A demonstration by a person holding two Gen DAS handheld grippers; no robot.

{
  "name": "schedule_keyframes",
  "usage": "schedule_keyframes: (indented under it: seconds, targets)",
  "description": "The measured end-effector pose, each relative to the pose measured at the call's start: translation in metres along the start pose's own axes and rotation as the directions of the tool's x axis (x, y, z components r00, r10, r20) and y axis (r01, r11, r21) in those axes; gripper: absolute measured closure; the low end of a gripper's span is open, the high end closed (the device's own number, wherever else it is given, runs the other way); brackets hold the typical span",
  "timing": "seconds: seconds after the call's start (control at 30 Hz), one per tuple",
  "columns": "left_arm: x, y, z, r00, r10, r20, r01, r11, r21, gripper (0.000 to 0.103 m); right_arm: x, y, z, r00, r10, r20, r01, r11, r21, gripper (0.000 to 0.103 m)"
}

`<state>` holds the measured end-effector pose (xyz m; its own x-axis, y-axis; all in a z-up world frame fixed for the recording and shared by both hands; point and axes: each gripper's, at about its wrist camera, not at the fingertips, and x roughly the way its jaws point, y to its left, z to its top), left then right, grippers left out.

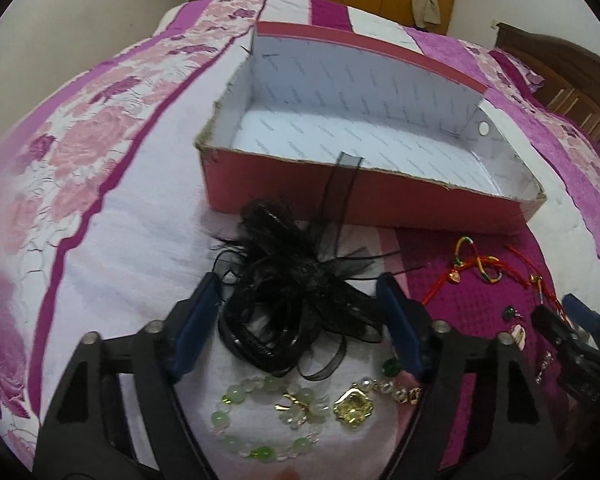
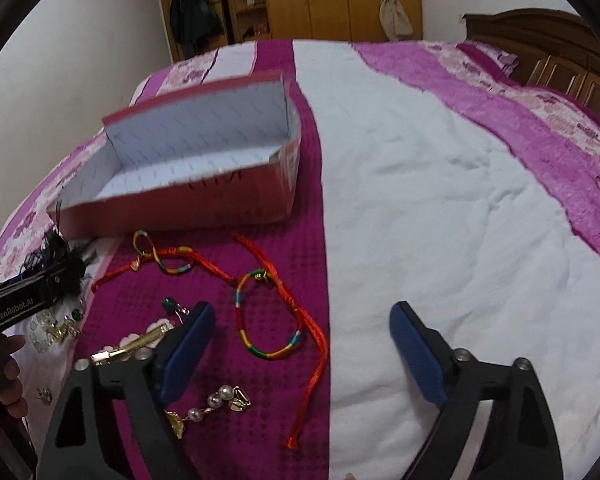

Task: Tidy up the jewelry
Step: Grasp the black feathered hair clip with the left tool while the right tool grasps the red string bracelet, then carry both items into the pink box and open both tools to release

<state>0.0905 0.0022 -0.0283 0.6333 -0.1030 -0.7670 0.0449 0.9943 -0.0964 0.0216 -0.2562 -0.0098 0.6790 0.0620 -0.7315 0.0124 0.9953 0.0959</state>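
One black feathered hair ornament point(image 1: 296, 280) lay at lower centre of the left view, between the spread fingers of the left gripper point(image 1: 300, 312); contact could not be told. Green bead bracelet point(image 1: 260, 420) below it. Red box point(image 1: 380, 196) behind, open. Right gripper point(image 2: 302, 344) spread wide, holding nothing, beside a multicoloured cord bracelet point(image 2: 272, 312) on the bedspread point(image 2: 440, 220).

Black feather hair clip point(image 1: 296, 292) lies at 6 o'clock of open red box point(image 1: 364, 200), box interior white, nothing inside. Green bead bracelet point(image 1: 260, 420) flat at 6 of clip; rainbow cord bracelet point(image 2: 268, 316) looped flat at 6 of box.
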Motion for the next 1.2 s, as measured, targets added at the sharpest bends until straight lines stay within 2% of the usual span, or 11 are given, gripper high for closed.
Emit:
schedule_keyframes:
  seconds: [0.23, 0.33, 0.43, 0.57, 0.6, 0.63, 0.8, 1.2]
  targets:
    - [0.005, -0.001, -0.002, 1.000, 0.004, -0.007, -0.004, 1.000, 0.025, 0.034, 0.009, -0.002, -0.001, 0.999, 0.027, -0.031, -0.027, 1.000, -0.002, 0.026]
    - [0.004, -0.001, -0.002, 1.000, 0.006, -0.003, -0.006, 0.999, 0.035, 0.034, 0.011, -0.004, 0.000, 0.999, 0.027, -0.040, -0.027, 1.000, -0.001, 0.034]
    - [0.002, -0.002, -0.002, 1.000, 0.000, 0.002, 0.000, 0.999, 0.039, 0.034, 0.011, -0.002, 0.001, 0.999, 0.029, -0.041, -0.029, 1.000, -0.010, 0.048]
    - [-0.005, -0.001, -0.003, 1.000, -0.020, 0.008, 0.020, 0.999, 0.037, 0.035, 0.009, 0.000, 0.003, 0.998, 0.045, -0.040, -0.046, 0.999, -0.025, 0.075]
    - [-0.006, 0.000, -0.003, 1.000, -0.026, 0.011, 0.025, 0.999, 0.035, 0.035, 0.009, 0.000, 0.003, 0.998, 0.052, -0.040, -0.053, 0.998, -0.026, 0.089]
    - [-0.009, 0.000, -0.003, 0.999, -0.035, 0.017, 0.034, 0.999, 0.034, 0.035, 0.008, 0.001, 0.004, 0.997, 0.059, -0.041, -0.060, 0.998, -0.028, 0.094]
    - [-0.021, -0.001, -0.003, 0.998, -0.054, 0.040, 0.053, 0.998, 0.033, 0.035, 0.002, 0.002, 0.006, 0.997, 0.077, -0.029, -0.078, 0.996, -0.032, 0.097]
    - [-0.049, -0.004, 0.003, 0.991, -0.075, 0.111, 0.073, 0.997, 0.025, 0.035, -0.031, 0.011, 0.015, 0.990, 0.134, 0.051, -0.131, 0.990, -0.060, 0.098]
